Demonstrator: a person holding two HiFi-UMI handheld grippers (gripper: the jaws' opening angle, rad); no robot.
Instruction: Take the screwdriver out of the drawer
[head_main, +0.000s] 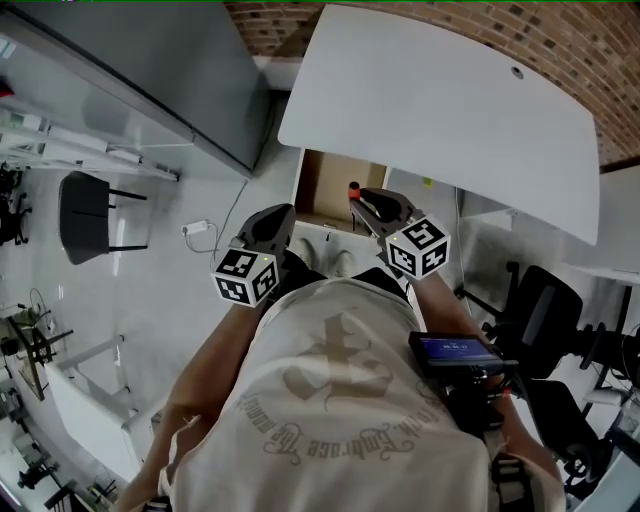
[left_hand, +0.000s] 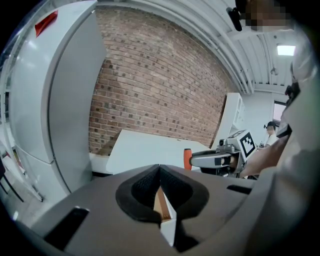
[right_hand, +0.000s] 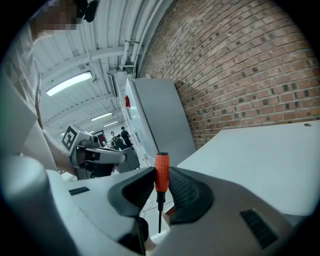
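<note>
The screwdriver (right_hand: 161, 172) has an orange handle and a thin dark shaft that points down. My right gripper (right_hand: 161, 181) is shut on the handle and holds it upright. From the head view the right gripper (head_main: 358, 197) hovers over the open wooden drawer (head_main: 322, 182) under the white table, the orange handle (head_main: 353, 187) showing at its tip. My left gripper (head_main: 279, 218) is beside it at the left, above the drawer's front. In the left gripper view the left gripper (left_hand: 160, 174) is shut with nothing between its pads, and the screwdriver handle (left_hand: 187, 159) shows at the right.
The white tabletop (head_main: 440, 110) overhangs the drawer. A tall grey cabinet (head_main: 170, 60) stands at the left, a brick wall behind. A black chair (head_main: 85, 215) and a cable with a plug (head_main: 197, 228) are on the floor at the left, an office chair (head_main: 545, 310) at the right.
</note>
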